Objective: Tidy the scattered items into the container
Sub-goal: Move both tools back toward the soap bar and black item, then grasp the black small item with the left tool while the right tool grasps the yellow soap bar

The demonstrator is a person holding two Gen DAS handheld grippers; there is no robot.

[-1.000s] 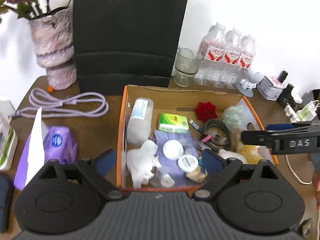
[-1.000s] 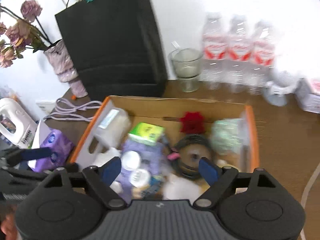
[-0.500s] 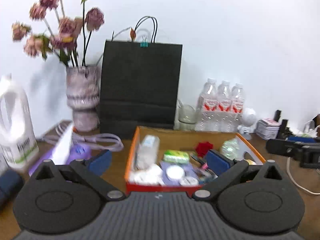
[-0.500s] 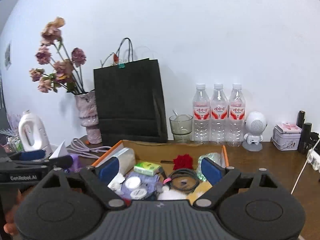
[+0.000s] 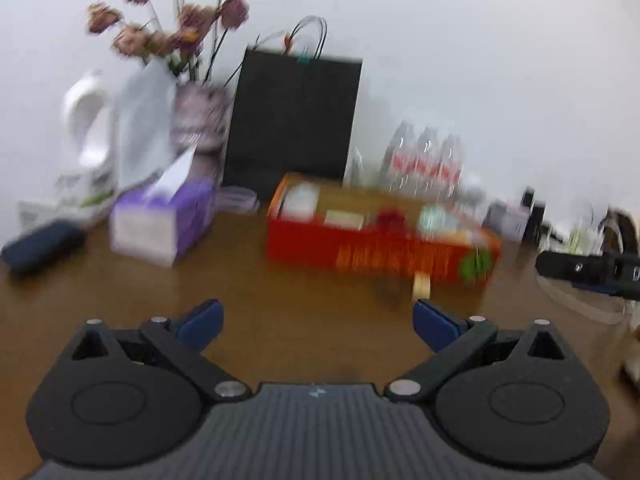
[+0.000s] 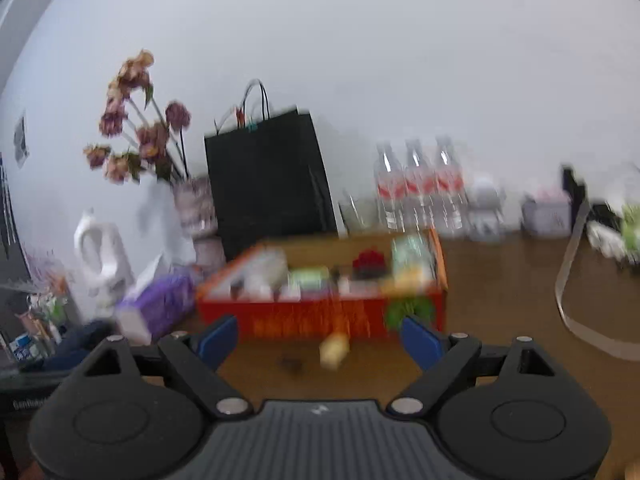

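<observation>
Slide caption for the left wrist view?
Open left tool empty above the table, facing the filled red box; image motion-blurred.

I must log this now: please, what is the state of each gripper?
Left gripper: open, nothing between its fingers.
Right gripper: open, nothing between its fingers.

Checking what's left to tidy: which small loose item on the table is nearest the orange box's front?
The pale yellowish piece, right against the orange box front; the small dark item beside it lies slightly farther out. Blur hides what they are.
</observation>
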